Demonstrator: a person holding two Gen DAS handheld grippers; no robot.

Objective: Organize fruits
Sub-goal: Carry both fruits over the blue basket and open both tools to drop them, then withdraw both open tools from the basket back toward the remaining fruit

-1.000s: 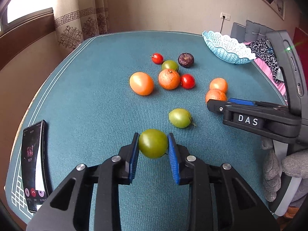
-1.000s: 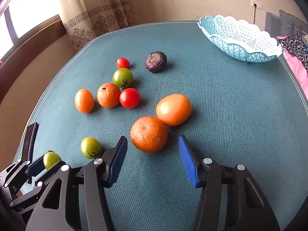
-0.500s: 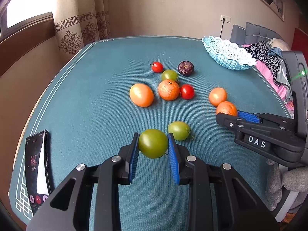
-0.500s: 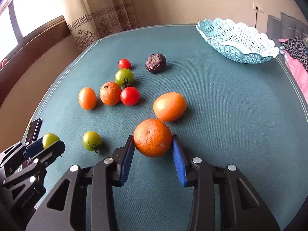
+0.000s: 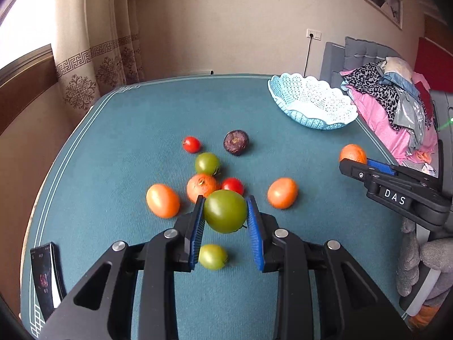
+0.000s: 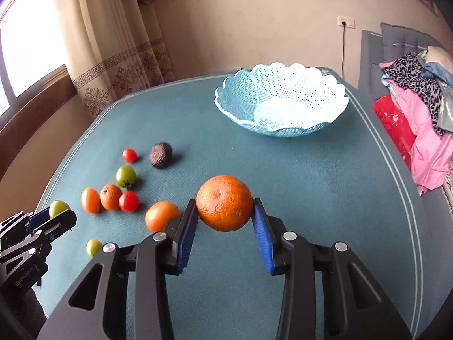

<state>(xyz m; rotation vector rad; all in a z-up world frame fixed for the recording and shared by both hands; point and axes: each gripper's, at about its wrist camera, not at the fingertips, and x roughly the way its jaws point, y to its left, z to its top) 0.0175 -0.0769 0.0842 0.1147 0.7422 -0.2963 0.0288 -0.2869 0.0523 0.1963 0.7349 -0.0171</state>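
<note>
Green tomato (image 5: 225,211) clamped, left hand-held gripper (image 5: 225,218) | orange (image 6: 224,202) clamped, right hand-held gripper (image 6: 225,221)

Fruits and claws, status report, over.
Left claw shut on green tomato, lifted. Right claw shut on orange, lifted. Basket empty, path open.

Home, likely a bedroom. Patterned curtain (image 5: 93,56) beside a wood-framed window (image 6: 31,56). Framed picture (image 5: 382,0) on plain wall, socket (image 6: 346,22) with cord. Clothes (image 6: 419,104) piled on a grey padded headboard (image 5: 365,53). Teal cloth-covered table (image 6: 325,187).
</note>
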